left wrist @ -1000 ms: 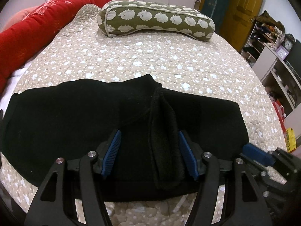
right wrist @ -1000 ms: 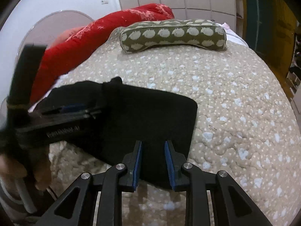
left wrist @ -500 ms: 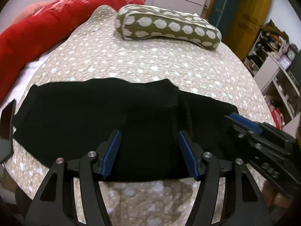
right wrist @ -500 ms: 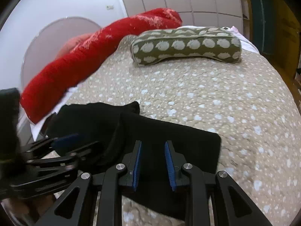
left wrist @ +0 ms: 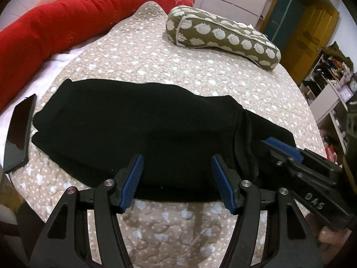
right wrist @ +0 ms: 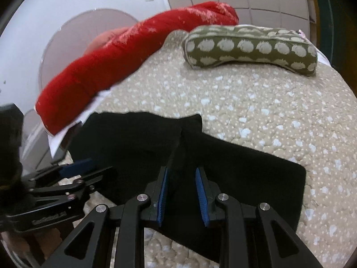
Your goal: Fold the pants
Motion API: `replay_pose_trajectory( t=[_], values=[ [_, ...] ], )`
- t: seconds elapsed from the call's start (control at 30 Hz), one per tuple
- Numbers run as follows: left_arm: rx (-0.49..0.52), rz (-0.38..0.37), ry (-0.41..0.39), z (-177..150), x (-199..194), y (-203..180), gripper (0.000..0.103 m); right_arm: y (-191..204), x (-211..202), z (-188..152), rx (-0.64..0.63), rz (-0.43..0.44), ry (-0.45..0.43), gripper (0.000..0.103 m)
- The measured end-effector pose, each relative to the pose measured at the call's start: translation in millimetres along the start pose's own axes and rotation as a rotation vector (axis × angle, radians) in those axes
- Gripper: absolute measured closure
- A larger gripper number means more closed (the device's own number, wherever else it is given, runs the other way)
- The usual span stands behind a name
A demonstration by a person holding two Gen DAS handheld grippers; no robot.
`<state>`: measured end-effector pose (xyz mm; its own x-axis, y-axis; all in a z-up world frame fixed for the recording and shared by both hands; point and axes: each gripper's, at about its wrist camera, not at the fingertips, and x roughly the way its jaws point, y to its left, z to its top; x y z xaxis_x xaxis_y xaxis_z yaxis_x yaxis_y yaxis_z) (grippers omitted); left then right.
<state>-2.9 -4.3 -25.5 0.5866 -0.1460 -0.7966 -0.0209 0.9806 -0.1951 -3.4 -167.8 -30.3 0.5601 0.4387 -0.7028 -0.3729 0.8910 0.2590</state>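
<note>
Here, soft black folded pants [left wrist: 142,134] lie flat on the quilted, dotted bedspread [left wrist: 200,73].

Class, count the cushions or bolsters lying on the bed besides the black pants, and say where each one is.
2. The red bolster runs along the bed's far left edge. The green spotted bolster lies across the far end, beyond the black pants. Others may be hidden out of frame.

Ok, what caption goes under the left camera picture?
Open left gripper hovers over folded black pants on a dotted quilt.
</note>
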Motion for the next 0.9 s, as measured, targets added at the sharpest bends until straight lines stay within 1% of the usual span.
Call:
replay_pose_trajectory(
  t=[0.07, 0.13, 0.2, 0.33, 0.43, 0.67, 0.73, 0.8, 0.9],
  values=[
    [0.0, 0.005, -0.007, -0.3, -2.8, 1.1, 0.04, -2.3, 3.0, -1.7, 0.011, -0.005, 0.006, 0.077],
    [-0.002, 0.007, -0.013, -0.7, -6.0, 2.5, 0.04, -2.5, 19.8, -5.8, 0.011, -0.007, 0.061, 0.075],
    [-0.001, 0.012, -0.017, -1.1, -9.3, 4.0, 0.04, 0.2, 22.1, -6.9, -0.003, -0.013, 0.043, 0.074],
    [-0.011, 0.03, -0.027, -1.7, -15.1, 10.0, 0.04, 5.0, 15.4, 0.9, 0.006, 0.013, 0.045, 0.072],
    [-0.024, 0.033, -0.031, -2.4, -18.7, 14.9, 0.04, 13.7, 10.5, 2.7, -0.023, 0.013, 0.027, 0.072],
    [-0.05, 0.022, -0.034, -6.6, -26.2, 28.9, 0.04, 20.9, 24.9, 2.8, -0.022, 0.022, 0.058, 0.071],
    [-0.08, 0.003, -0.029, -9.0, -27.8, 39.8, 0.04, 23.7, 20.2, 6.3, -0.019, 0.042, 0.04, 0.072],
    [-0.139, -0.017, -0.022, -12.4, -29.4, 55.4, 0.04, 26.9, 14.2, 9.7, -0.026, 0.072, 0.016, 0.071],
    [-0.244, 0.004, -0.038, -17.9, -32.3, 80.4, 0.039, 36.6, 11.7, 16.0, -0.072, 0.105, -0.023, 0.058]
  ],
)
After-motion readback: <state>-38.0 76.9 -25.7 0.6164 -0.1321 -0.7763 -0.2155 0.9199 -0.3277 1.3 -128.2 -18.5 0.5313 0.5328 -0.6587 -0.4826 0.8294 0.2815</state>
